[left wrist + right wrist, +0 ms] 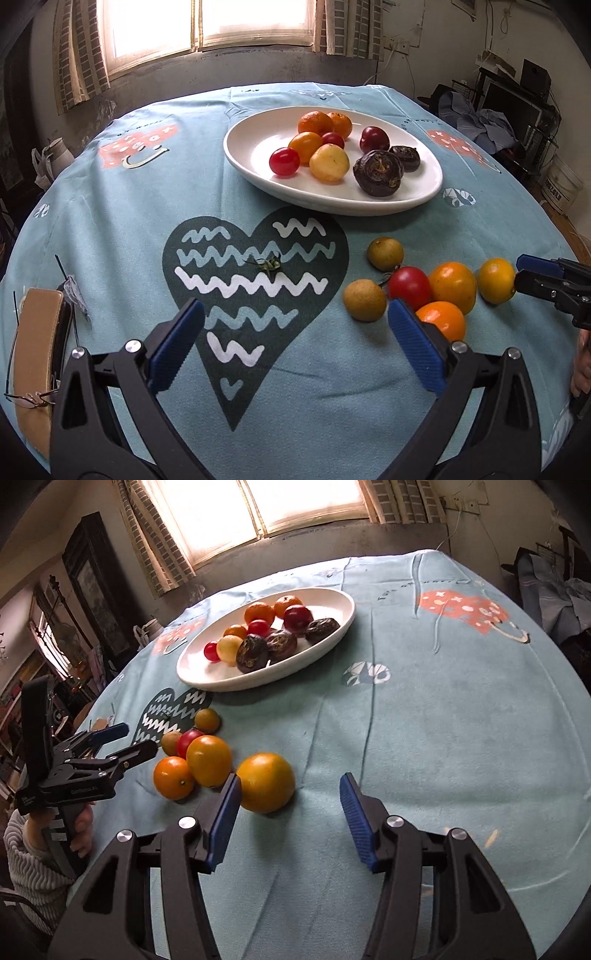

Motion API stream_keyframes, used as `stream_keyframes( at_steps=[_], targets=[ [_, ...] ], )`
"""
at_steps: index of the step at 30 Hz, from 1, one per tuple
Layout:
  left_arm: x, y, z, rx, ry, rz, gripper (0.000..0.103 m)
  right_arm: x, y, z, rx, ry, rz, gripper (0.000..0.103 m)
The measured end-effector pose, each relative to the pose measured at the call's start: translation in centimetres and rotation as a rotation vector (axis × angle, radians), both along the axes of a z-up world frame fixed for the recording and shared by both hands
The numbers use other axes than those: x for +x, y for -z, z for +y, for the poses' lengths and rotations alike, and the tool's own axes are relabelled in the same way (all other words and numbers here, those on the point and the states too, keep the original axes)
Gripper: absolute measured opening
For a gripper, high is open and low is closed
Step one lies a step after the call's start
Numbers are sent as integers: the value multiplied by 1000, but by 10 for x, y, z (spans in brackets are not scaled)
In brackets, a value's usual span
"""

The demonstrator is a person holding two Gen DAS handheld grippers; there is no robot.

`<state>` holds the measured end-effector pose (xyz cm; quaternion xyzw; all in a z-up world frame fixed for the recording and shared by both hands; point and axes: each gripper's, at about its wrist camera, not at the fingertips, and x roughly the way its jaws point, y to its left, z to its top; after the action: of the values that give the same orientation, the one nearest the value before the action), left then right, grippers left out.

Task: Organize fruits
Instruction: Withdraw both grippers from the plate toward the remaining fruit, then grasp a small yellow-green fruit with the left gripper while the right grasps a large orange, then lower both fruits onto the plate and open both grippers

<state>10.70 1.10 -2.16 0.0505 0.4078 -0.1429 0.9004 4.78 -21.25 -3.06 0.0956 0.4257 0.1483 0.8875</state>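
Note:
A white oval plate [258,147] at the table's far side holds mandarins, red and yellow tomatoes and dark round fruits. Nearer, a loose cluster lies on the cloth: two brownish fruits [364,300], a red tomato [409,287], an orange fruit [452,286], a mandarin [441,319] and a yellow-orange fruit [496,275]. My left gripper [295,314] hangs open just left of the cluster, nothing between its pads. My right gripper [291,801] is open; the yellow-orange fruit [266,782] sits at its fingertips against the left pad, with a gap to the right pad.
Eyeglasses and a brown case [37,343] lie at the table's left edge. A green stem scrap [269,263] rests on the dark heart print. A hand [79,830] holds the left gripper [135,740]. The table drops off to the right.

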Motion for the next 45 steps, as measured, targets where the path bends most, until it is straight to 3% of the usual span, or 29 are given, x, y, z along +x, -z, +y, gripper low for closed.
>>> stream_keyframes(
  at_steps=[5,8,10,12,15,21,25,28,32,35,38,45],
  targets=[
    [0,2,-24,78,56,-49,101,8,0,18,-24,-38,4,56],
    [4,3,-24,38,78,-40,96,9,2,22,-15,-61,19,54],
    [5,3,-21,-40,128,-4,79,10,4,25,-2,-76,32,51],
    [5,4,-20,-114,180,33,53,12,6,25,7,-84,45,49],
    [3,6,-19,-132,232,52,43,11,6,21,27,-76,45,49],
    [12,16,-7,-102,210,94,43,11,8,19,49,-75,61,49],
    [11,19,-33,33,232,43,41,12,10,20,52,-81,71,49],
    [12,20,-44,66,240,23,40,13,11,22,53,-82,76,49],
    [12,18,-42,50,238,16,29,16,12,26,56,-95,80,42],
    [8,15,-39,21,236,16,29,16,11,25,66,-97,78,41],
    [1,5,-32,-7,204,-37,29,15,8,20,86,-88,55,41],
    [24,-48,-22,-87,121,-132,28,32,-44,-4,144,11,-57,41]
  ],
)
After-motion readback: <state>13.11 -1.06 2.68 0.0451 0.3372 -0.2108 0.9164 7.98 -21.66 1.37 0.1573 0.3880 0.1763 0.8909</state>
